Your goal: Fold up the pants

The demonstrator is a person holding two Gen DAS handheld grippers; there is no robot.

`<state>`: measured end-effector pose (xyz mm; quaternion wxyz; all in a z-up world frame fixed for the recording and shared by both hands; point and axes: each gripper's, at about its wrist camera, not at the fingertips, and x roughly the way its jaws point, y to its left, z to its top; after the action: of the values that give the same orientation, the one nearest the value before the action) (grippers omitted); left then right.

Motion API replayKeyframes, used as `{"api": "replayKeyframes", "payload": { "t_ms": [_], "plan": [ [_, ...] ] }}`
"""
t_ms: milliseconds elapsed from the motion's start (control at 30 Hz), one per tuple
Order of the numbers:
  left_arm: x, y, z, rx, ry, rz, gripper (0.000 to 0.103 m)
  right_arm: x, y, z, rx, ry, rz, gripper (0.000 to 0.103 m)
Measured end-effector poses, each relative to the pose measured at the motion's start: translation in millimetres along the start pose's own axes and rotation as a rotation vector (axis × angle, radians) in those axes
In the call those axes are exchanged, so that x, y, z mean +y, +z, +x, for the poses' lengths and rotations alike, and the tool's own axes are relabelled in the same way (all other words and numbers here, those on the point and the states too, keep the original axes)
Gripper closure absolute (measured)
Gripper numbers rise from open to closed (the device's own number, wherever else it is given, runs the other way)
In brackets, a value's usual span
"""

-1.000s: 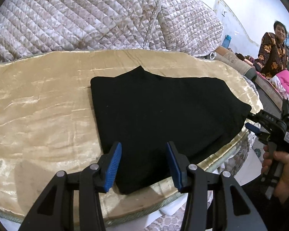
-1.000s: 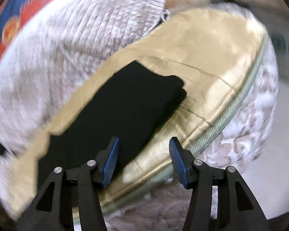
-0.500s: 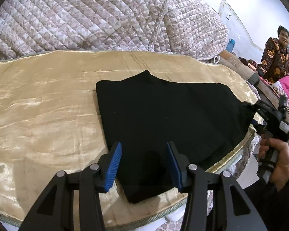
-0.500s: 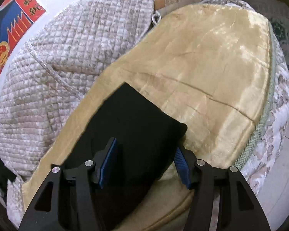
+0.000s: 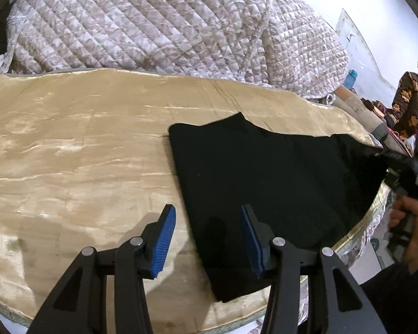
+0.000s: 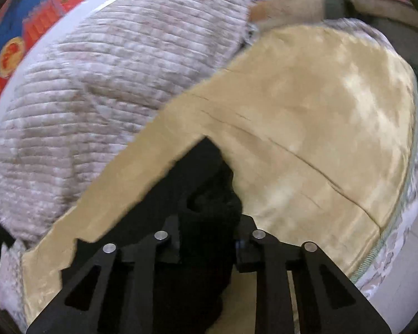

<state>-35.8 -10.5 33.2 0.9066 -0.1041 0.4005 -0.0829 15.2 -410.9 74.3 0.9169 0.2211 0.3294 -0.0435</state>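
the black pants (image 5: 267, 194) lie flat on the gold cover (image 5: 78, 150) of the bed, near the front edge, already folded down to a short wide shape. behind them is a puffy quilt (image 5: 167, 25).

the right gripper (image 6: 209, 222) has just been closing, and now it is clamped on the right end of the pants, with a bunch of black cloth squeezed between its pads. the left gripper (image 5: 207, 239) has its jaws apart and holds nothing. it hangs over the near left corner of the pants, one pad over the gold cover and one over the cloth.

the step looks like one more fold, bringing the right end over to the left.

to do it well, keep the right grip tight so no layer slips out. lift only a little, so the rest stays put. the left gripper could press or pinch the near corner to stop the pile sliding off the edge. carry the end straight across and line up the edges before letting go.

a person (image 5: 412, 103) sits far off on the right.
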Motion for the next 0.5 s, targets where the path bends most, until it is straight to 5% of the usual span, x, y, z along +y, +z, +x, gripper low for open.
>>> {"api": "replayKeyframes", "payload": {
  "t_ms": [267,500],
  "plan": [
    [25.1,10.0,-6.0,-0.012,0.047,-0.071,0.053,108.7,-13.5,-27.7,0.015,0.202,-0.252,0.082],
    [62.3,9.5,-14.2,-0.004,0.11,-0.178,0.053,196.4,-100.3,-9.9,0.154,0.352,-0.507,0.082]
  ]
}}
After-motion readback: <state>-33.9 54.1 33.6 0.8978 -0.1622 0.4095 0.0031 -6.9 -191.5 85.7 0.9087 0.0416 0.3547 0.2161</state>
